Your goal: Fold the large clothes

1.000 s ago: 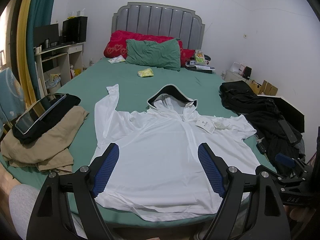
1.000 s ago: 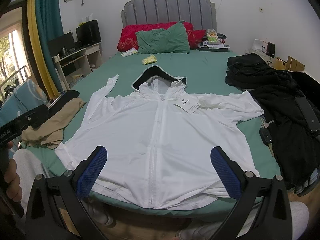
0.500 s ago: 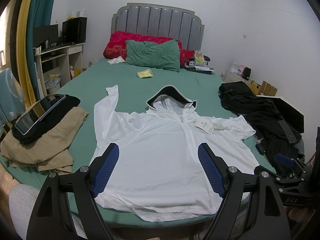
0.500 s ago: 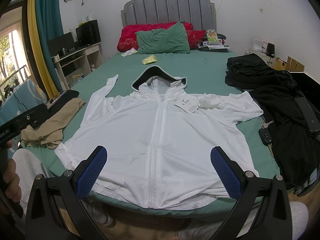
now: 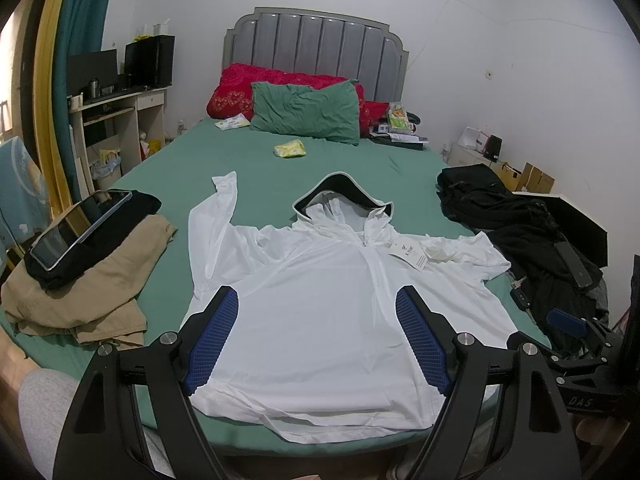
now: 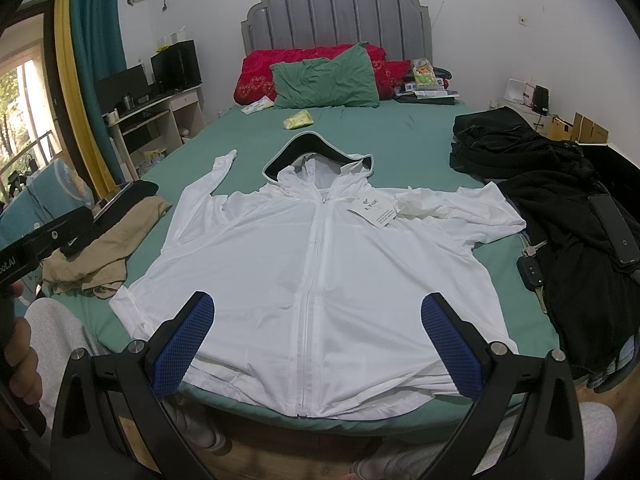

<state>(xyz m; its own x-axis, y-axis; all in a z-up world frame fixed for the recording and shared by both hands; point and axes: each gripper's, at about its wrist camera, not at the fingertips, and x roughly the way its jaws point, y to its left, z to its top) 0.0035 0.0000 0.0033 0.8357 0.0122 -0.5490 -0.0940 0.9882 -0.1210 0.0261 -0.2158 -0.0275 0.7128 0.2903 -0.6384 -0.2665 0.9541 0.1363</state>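
A white zip-up hooded jacket point(image 5: 328, 300) lies flat, front up, on the green bed point(image 5: 256, 160), hood toward the headboard, hem at the near edge. It also shows in the right wrist view point(image 6: 320, 264). Its left sleeve stretches up the bed; its right sleeve is folded in by a paper tag point(image 6: 374, 212). My left gripper point(image 5: 318, 336) is open and empty above the hem. My right gripper point(image 6: 318, 340) is open and empty above the hem at the zipper. The right gripper's body point(image 5: 580, 360) shows at the left wrist view's right edge.
A tan and black clothes pile with a tablet point(image 5: 80, 224) on top lies at the bed's left. Black clothes point(image 6: 560, 184) with a phone and car keys point(image 6: 530, 268) lie at the right. Pillows point(image 5: 304, 112) and small packets sit by the headboard. A desk point(image 5: 120, 112) stands left.
Both views have shifted only very slightly. The jacket has not moved and both grippers stay open.
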